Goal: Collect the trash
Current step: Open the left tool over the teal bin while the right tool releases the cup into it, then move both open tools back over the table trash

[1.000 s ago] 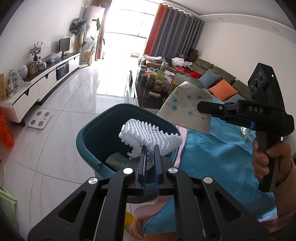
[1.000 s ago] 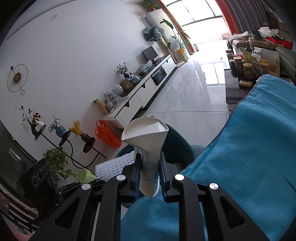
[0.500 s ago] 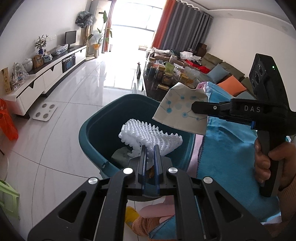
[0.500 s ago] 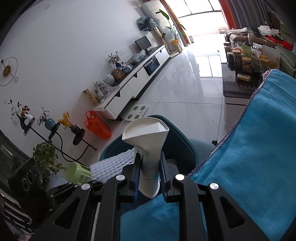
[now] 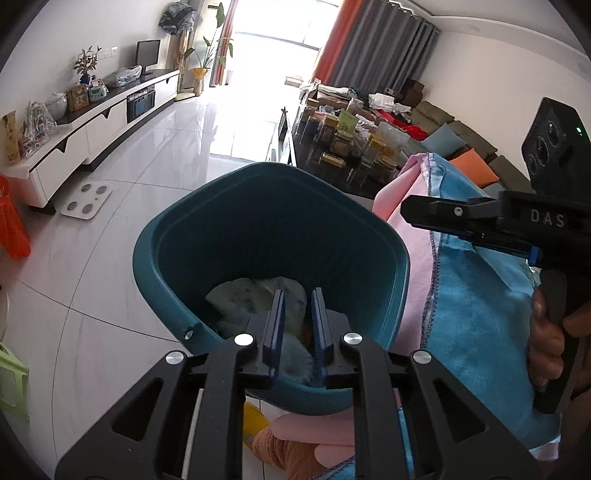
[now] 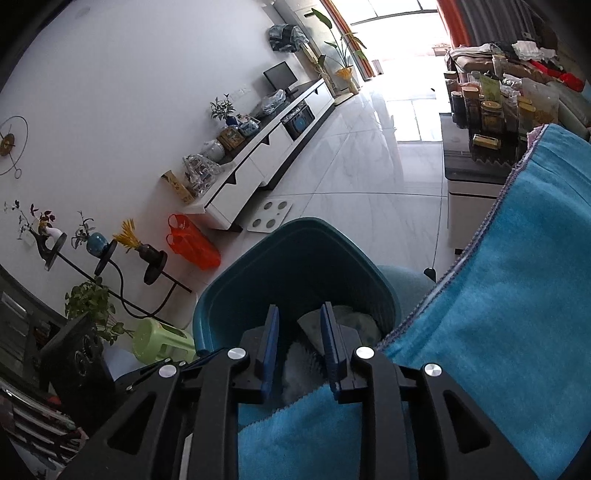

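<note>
both jaws have just been opening, nothing between them: left hand-held gripper (image 5: 297, 328) and right hand-held gripper (image 6: 299, 347) over the deep teal plastic bin (image 5: 207, 236) holding crumpled pale paper trash (image 5: 240, 291); blue towel (image 6: 498, 314) beside it.

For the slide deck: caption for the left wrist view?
Left gripper, empty and just opened, above the teal plastic bin holding dropped trash; right gripper alongside.

Daylight floods in from a tall window (image 5: 271, 33) at the far end of the room, blown out to pure white. Its glare streaks along the glossy floor tiles (image 5: 192, 122). The inside of the teal bin (image 5: 258, 236) sits in soft shadow. Both fisheye views bend straight lines and darken to black at the corners. Focus is sharp throughout.
</note>
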A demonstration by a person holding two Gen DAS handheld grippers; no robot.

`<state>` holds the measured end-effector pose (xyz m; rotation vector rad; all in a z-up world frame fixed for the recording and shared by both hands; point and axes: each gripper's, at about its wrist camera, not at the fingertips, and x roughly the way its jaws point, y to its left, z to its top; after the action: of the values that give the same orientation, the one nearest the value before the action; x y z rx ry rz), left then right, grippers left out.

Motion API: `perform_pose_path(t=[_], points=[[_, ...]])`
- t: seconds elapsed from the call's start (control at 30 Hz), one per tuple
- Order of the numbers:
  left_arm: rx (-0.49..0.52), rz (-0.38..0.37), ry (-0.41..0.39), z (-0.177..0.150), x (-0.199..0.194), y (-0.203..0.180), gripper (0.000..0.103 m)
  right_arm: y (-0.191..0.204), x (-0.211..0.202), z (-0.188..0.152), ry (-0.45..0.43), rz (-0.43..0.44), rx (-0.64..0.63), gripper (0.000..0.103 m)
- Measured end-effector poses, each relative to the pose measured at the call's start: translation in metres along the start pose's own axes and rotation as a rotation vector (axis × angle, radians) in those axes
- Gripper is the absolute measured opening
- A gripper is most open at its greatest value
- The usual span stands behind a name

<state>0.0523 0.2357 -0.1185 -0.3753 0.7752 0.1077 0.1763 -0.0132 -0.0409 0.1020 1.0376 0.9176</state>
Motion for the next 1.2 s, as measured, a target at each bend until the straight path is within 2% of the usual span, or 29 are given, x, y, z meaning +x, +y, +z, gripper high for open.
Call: perform_pose_path(t=[0.1,0.2,0.27,0.43,0.57,0.83,0.93,1.2], points=[[0.006,-0.006,-0.02,0.0,-0.005,-0.004,0.021,-0.003,-0.008,-0.003,-0.008,0.01,0.0,0.024],[0.03,-0.002,-0.049,0.0,-0.016,-0.011,0.025,-0.004,-0.02,-0.009,-0.024,0.019,-0.014,0.029],[0.051,-0.006,-0.073,0.001,-0.025,-0.017,0.032,-0.003,-0.032,-0.013,-0.04,0.024,-0.029,0.031],[0.13,-0.071,-0.13,-0.001,-0.05,-0.046,0.04,-0.003,-0.072,-0.029,-0.094,0.025,-0.065,0.037],[0.203,-0.139,-0.136,-0.003,-0.057,-0.081,0.041,-0.014,-0.11,-0.051,-0.14,-0.009,-0.073,0.04],[0.354,-0.329,-0.086,-0.022,-0.055,-0.158,0.042,-0.056,-0.188,-0.098,-0.245,-0.132,-0.001,0.043],[0.421,-0.399,-0.058,-0.036,-0.051,-0.193,0.042,-0.076,-0.22,-0.116,-0.29,-0.199,0.042,0.043],[0.552,-0.588,0.04,-0.078,-0.046,-0.274,0.046,-0.123,-0.286,-0.162,-0.4,-0.314,0.195,0.044]])
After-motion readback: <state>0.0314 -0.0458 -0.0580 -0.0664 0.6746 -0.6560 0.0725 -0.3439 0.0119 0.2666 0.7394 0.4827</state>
